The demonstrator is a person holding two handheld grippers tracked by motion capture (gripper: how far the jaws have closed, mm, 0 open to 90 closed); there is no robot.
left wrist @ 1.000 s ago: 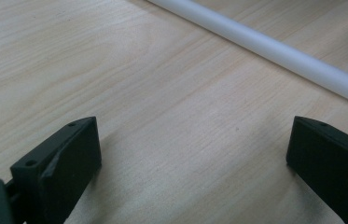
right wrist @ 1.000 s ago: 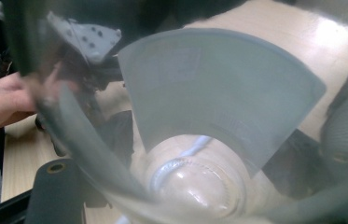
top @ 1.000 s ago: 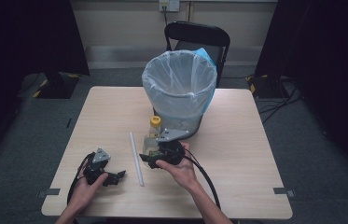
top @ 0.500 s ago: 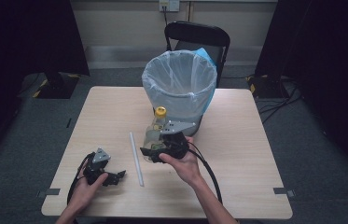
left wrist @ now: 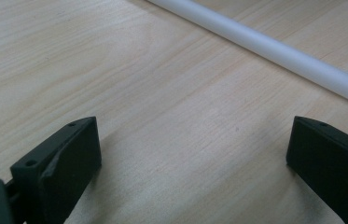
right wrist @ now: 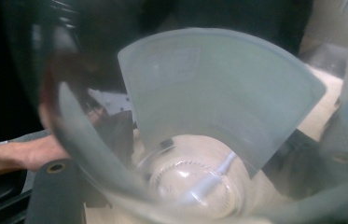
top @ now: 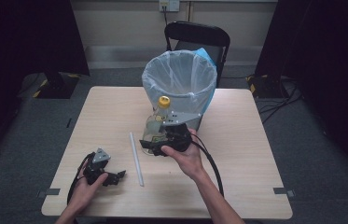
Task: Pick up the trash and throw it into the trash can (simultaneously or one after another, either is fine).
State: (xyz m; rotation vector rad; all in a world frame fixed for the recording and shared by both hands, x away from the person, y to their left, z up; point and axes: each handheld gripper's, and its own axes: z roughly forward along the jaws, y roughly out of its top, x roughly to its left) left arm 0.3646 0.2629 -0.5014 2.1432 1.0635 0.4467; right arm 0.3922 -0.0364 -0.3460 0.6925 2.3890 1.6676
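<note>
Worktop: carries everything; a drop here lets the bottle roll toward an edge.
Bin: bag-lined, at the far edge's middle; its loose liner rim could snag the bottle on the way in.
Bottle: clear, yellow-capped, lifted just before the bin; smooth wall may slip or tip.
Right tool: clamped around the bottle's lower body, so top-heavy tilting is likely.
Left tool: unclenched, empty, near the left front corner.
White tube: lying beside it; could be knocked.
</note>
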